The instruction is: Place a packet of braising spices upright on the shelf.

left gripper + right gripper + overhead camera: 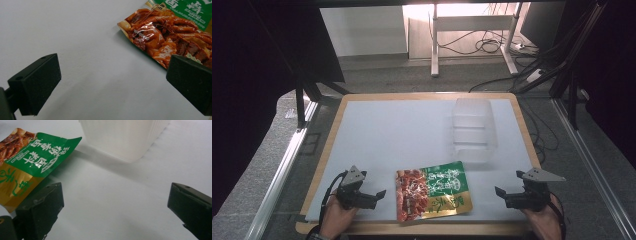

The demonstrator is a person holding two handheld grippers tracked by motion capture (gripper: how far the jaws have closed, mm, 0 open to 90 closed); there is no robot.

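Note:
A snack packet [433, 190] printed green, gold and with reddish food lies flat near the table's front edge, between my two grippers. My left gripper [371, 196] rests low at the packet's left, open, with nothing between its jaws. In the left gripper view the packet [172, 32] sits up and to the right, beyond the gripper [120, 85]. My right gripper [507, 196] stands open to the packet's right. In the right gripper view the packet [32, 162] lies at the left and a clear plastic container [125, 135] stands ahead of the open gripper [116, 210].
The clear plastic container [473, 129] stands on the white mat [392, 135] at the back right. A wooden table rim [337, 117] frames the mat. Behind the table are desk legs and cables [492, 45] on the floor.

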